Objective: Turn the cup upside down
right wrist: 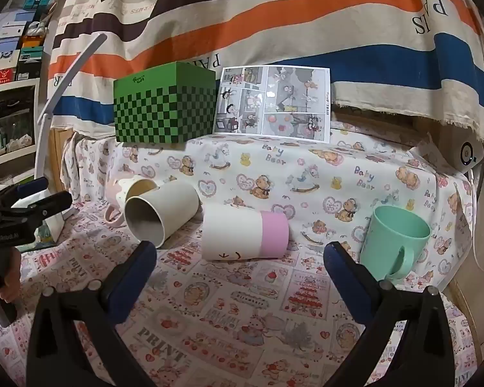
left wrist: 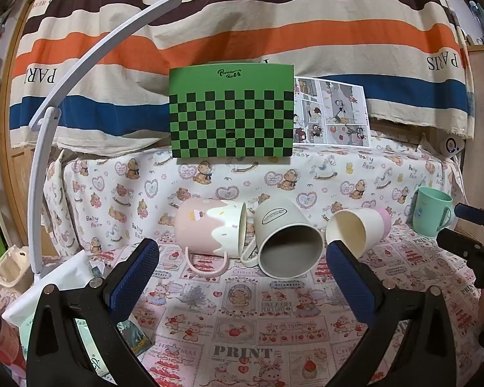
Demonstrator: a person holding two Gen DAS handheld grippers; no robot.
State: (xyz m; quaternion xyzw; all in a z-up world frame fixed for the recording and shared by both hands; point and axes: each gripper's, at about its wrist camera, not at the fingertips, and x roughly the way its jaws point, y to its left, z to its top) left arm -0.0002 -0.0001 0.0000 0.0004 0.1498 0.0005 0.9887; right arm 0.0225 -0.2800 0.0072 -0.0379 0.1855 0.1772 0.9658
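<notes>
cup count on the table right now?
4. Pink drip mug lies on its side at left, white mug on its side beside it, white-and-pink cup on its side in the middle, green mug upright at right. None seems hidden.

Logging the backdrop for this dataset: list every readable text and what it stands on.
"PARIS", upside down: striped cloth.
"HERMES", upside down: same cloth.
"Baby Bear": bear-print cloth.
"PRINT": pink tablecloth.
Script logo on green checkered box: unreadable.
Comic sheet, oval label on the grey-lined mug: too small.
</notes>
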